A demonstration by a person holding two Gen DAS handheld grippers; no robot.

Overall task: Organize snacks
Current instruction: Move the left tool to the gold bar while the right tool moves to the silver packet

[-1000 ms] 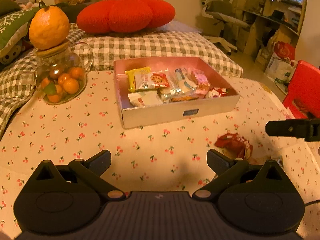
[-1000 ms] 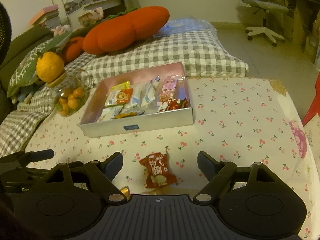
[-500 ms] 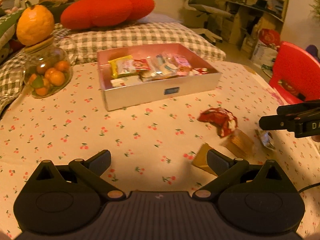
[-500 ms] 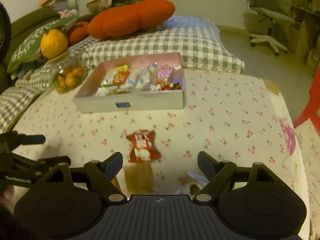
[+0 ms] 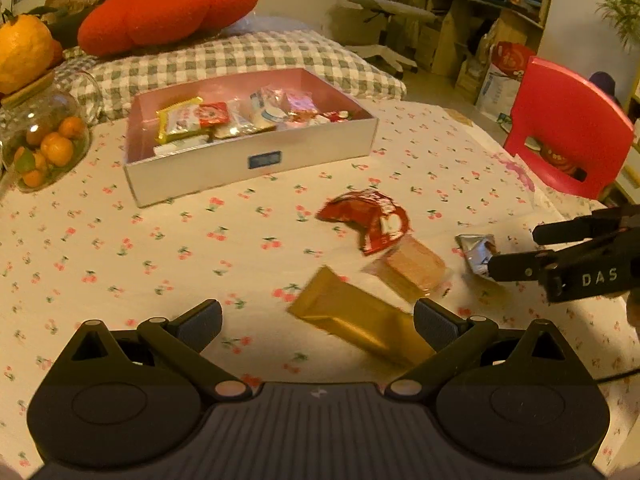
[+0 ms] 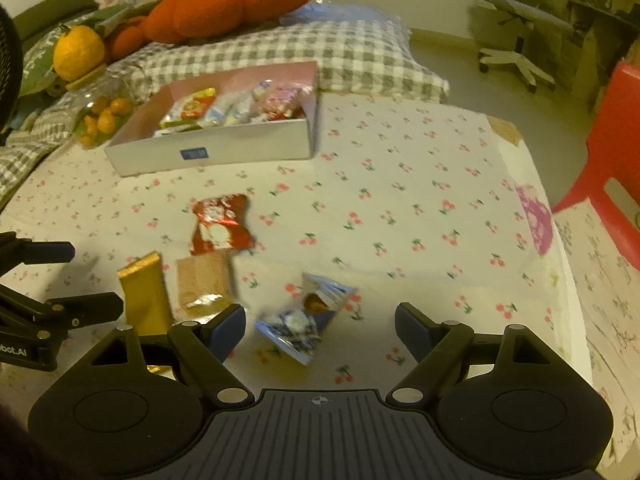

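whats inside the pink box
The pink box holds a pile of wrapped snacks: a yellow packet, a red one, pink and pale ones. The near wall and top packets hide whatever lies beneath.

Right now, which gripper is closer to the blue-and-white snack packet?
Right. The blue-and-white packet lies between the open fingers of the right gripper; the left gripper hovers over the gold packet, off to the packet's left.
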